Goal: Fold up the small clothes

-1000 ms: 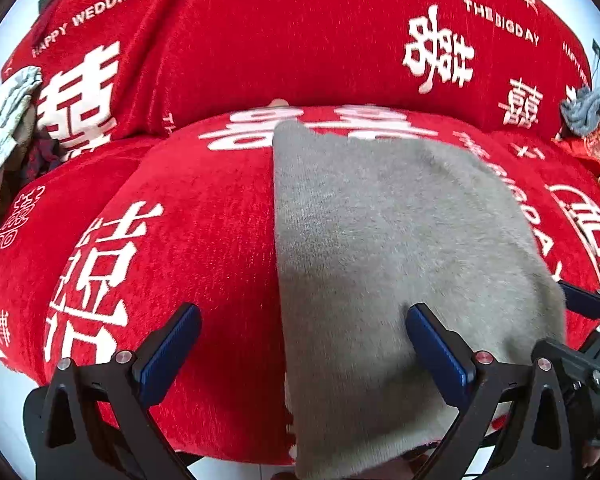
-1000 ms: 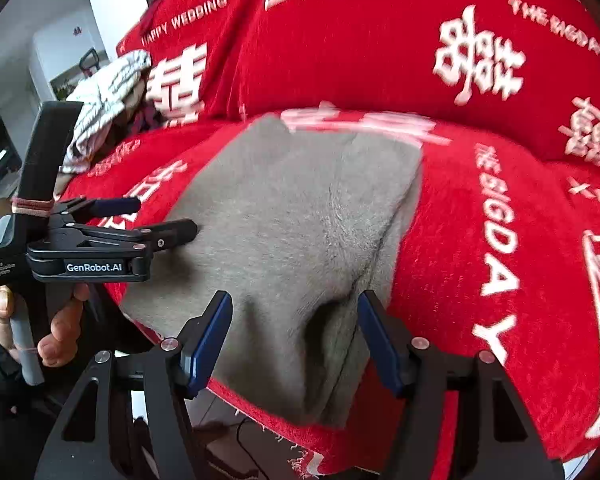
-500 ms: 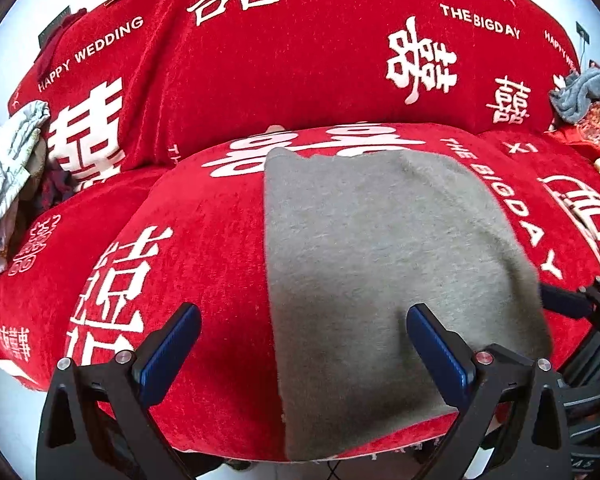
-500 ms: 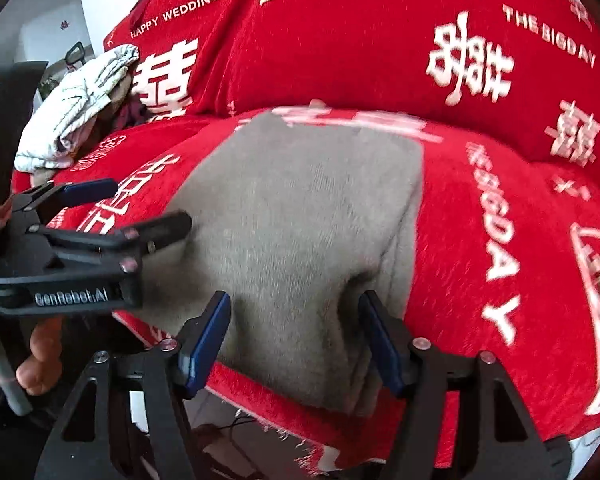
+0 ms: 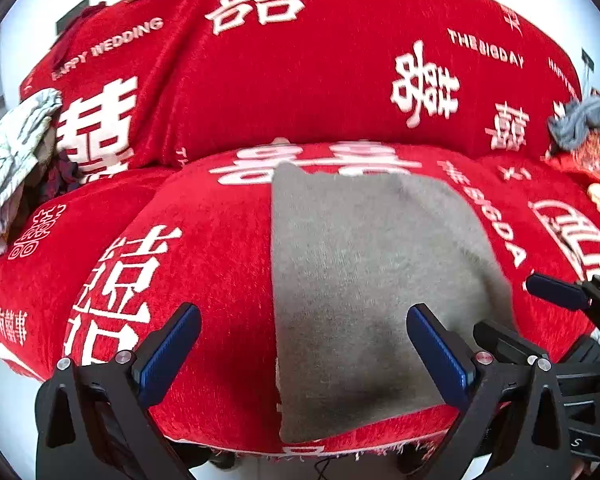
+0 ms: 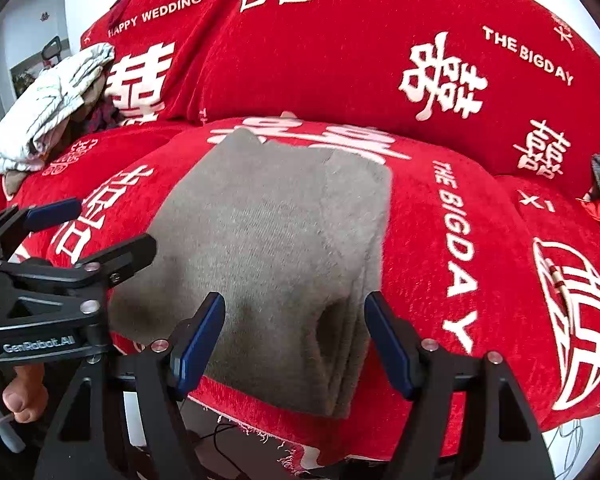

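A grey knit garment [image 5: 372, 280] lies folded into a rectangle on the red sofa seat cushion [image 5: 204, 264], its near edge at the cushion's front. It also shows in the right wrist view [image 6: 276, 248], with stacked layers at its near right corner. My left gripper [image 5: 304, 344] is open and empty, just in front of the garment's near left part. My right gripper [image 6: 296, 336] is open and empty, straddling the near right corner without touching it. The left gripper also shows in the right wrist view [image 6: 80, 232], and the right gripper in the left wrist view [image 5: 556, 300].
The sofa has a red cover with white wedding characters and a backrest [image 6: 340, 52]. A white striped cloth pile [image 6: 48, 108] lies at the left end. A grey-blue garment [image 5: 588, 120] lies at the right end. The floor shows below the cushion's front edge.
Both grippers have pulled back towards me from the garment. The garment lies flatter, and more of the cushion's front edge shows below it.
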Demonstrator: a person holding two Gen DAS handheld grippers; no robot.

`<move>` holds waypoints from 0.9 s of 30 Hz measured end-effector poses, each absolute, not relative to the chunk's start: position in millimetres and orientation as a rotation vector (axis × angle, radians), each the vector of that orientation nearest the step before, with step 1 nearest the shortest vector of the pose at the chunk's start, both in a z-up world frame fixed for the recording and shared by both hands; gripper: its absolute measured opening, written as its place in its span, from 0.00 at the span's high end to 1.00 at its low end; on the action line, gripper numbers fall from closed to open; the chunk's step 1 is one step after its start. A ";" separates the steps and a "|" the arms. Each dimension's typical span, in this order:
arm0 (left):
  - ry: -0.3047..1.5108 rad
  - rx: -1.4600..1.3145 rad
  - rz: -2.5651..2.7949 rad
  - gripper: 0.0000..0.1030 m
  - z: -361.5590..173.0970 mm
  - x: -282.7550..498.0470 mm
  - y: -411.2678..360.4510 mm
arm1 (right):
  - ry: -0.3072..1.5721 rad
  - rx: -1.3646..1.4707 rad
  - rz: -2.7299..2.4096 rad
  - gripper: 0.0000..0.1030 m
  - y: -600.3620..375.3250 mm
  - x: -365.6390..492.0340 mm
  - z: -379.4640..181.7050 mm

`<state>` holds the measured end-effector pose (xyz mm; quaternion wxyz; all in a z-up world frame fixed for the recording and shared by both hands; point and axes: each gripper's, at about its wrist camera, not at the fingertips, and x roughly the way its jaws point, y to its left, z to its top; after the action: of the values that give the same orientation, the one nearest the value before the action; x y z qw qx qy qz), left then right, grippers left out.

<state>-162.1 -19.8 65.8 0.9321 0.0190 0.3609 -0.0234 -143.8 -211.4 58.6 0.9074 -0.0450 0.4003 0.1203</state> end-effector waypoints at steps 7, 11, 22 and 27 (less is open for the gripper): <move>0.711 0.060 -0.012 0.00 69.1 -168.1 -20.4 | 0.829 -0.100 0.213 0.27 -208.3 -145.4 62.7; 0.717 0.059 -0.008 0.00 70.6 -171.9 -19.3 | 0.833 -0.109 0.200 0.27 -204.3 -149.6 62.4; 0.676 0.068 -0.012 0.00 81.6 -181.8 -17.4 | 0.811 -0.130 0.198 0.27 -194.0 -158.2 71.9; 0.675 0.058 -0.006 0.00 83.1 -182.4 -14.6 | 0.805 -0.138 0.201 0.27 -192.4 -158.9 75.4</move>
<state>-182.4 -14.6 83.1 0.9432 0.0284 0.3309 -0.0030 -158.9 -192.4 75.4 0.9127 -0.0672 0.3909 0.0978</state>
